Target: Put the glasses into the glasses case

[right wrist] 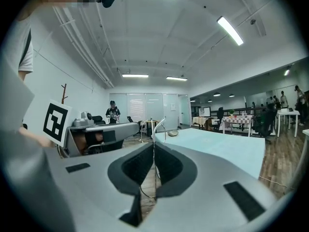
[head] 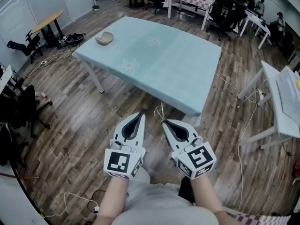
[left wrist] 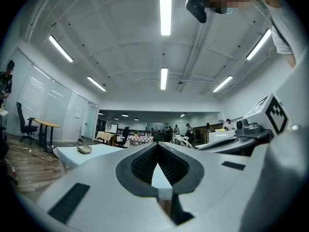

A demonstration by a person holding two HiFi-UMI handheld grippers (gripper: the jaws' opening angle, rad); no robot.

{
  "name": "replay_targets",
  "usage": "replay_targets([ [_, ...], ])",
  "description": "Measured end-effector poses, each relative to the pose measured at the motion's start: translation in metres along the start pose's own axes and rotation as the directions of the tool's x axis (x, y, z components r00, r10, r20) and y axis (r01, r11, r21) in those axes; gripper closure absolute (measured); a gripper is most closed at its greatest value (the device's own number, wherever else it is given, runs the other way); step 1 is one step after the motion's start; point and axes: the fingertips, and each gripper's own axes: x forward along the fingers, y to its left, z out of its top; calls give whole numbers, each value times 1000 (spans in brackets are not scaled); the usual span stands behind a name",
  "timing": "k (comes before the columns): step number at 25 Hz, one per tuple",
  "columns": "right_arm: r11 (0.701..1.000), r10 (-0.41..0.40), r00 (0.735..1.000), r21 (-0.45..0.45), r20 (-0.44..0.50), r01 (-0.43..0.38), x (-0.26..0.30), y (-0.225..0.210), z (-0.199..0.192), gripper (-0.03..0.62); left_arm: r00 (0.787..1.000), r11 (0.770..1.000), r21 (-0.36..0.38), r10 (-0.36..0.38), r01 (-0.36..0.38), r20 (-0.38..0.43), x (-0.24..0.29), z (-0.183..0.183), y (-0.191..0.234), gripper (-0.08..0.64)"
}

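An open tan glasses case (head: 104,38) lies at the far left corner of the table (head: 178,74), which has a light blue cloth. The case also shows small in the left gripper view (left wrist: 84,149) and the right gripper view (right wrist: 173,133). Both grippers hang close to the person's body, short of the table's near edge. My right gripper (head: 164,122) is shut on thin wire-framed glasses (head: 160,110), whose frame sticks up past the jaw tips (right wrist: 155,127). My left gripper (head: 141,114) is shut with nothing in it (left wrist: 158,144).
Wooden floor surrounds the table, with cables (head: 243,125) trailing across it. A white desk (head: 281,102) stands at the right, and office chairs (head: 23,46) and a small desk at the left. More tables, chairs and people are at the back of the room.
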Motion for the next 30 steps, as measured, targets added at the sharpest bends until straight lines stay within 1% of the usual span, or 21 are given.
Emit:
replay_targets([
  [5, 1000, 17, 1000, -7, -12, -17, 40, 4, 7, 578, 1000, 1000, -11, 18, -18, -3, 7, -2, 41, 552],
  [11, 1000, 18, 1000, 11, -9, -18, 86, 12, 17, 578, 1000, 1000, -13, 8, -8, -9, 17, 1, 85, 552],
  [14, 1000, 16, 1000, 9, -7, -16, 107, 19, 21, 577, 1000, 1000, -6, -19, 19, -21, 20, 1, 103, 552],
  [19, 1000, 1, 1000, 11, -1, -1, 138, 25, 27, 577, 999, 999, 7, -34, 34, -19, 21, 5, 133, 552],
  [25, 1000, -9, 1000, 6, 9, 9, 171, 33, 33, 577, 999, 999, 14, -37, 38, -20, 20, 5, 166, 552],
  [30, 1000, 5, 1000, -7, 5, -5, 191, 43, 36, 577, 999, 1000, 11, -26, 26, -18, 18, 5, 187, 552],
])
